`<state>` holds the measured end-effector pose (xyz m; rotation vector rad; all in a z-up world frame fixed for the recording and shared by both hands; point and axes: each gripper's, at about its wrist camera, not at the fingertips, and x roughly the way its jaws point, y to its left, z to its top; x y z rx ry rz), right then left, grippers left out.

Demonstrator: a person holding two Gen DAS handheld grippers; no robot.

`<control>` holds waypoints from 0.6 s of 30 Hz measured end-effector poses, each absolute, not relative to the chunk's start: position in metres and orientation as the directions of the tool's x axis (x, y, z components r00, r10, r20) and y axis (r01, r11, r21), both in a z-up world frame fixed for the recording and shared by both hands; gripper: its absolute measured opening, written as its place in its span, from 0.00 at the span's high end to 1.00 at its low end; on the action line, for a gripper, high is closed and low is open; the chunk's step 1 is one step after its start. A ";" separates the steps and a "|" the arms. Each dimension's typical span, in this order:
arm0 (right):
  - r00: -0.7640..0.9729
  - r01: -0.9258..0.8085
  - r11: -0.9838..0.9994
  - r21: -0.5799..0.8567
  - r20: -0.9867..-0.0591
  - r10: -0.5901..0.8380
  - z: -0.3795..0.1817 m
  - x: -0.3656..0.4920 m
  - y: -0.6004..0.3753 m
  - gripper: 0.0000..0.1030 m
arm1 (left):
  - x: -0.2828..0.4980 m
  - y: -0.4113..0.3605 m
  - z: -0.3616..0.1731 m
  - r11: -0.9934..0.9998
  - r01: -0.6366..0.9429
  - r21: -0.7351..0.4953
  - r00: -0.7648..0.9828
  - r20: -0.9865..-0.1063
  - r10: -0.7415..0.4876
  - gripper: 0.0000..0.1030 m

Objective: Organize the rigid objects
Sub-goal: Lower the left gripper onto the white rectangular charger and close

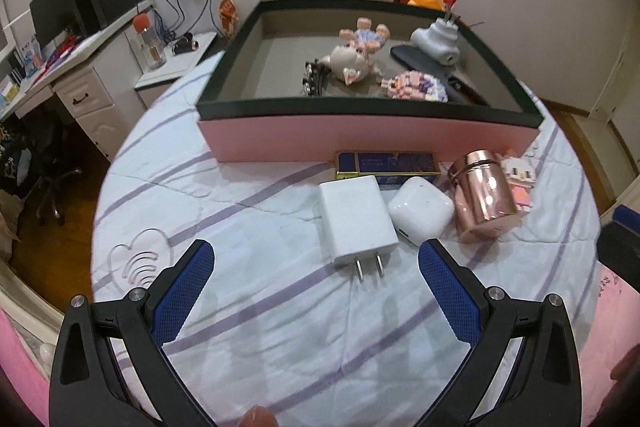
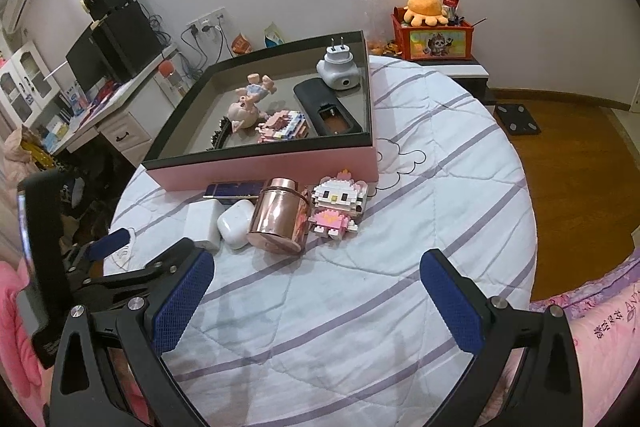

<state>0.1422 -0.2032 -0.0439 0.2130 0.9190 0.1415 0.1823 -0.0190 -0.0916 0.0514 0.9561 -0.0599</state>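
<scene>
Left wrist view: white charger [image 1: 356,223] lies flat at centre frame on the striped bedspread [image 1: 240,227], prongs toward the camera, touching the earbud case [image 1: 420,213]. Likely light, stiff, smooth-sided; best pinched across its long flat sides, clear of the prongs. Left gripper [image 1: 316,291] spread wide, empty. Right gripper [image 2: 316,303] likewise agape, empty. Pink box [image 1: 360,143] sits just beyond.

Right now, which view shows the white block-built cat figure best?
The right wrist view: the cat figure lies fully visible, face up, beside the rose-gold canister. In the left wrist view the same canister hides most of it, leaving only a sliver.
</scene>
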 end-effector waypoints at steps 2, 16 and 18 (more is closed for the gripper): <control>0.594 -0.027 0.970 0.241 -0.776 0.210 -0.046 0.144 -0.204 0.00 | 0.190 -0.021 -0.099 0.997 0.071 0.020 0.566 -0.824 -0.023 0.00; 0.563 0.003 0.973 0.233 -0.804 0.190 -0.061 0.162 -0.210 0.00 | 0.215 -0.016 -0.127 0.999 0.053 -0.005 0.532 -0.846 -0.033 0.00; 0.559 -0.001 0.973 0.230 -0.807 0.191 -0.062 0.165 -0.208 0.00 | 0.215 -0.017 -0.128 0.998 0.056 0.001 0.540 -0.841 -0.029 0.01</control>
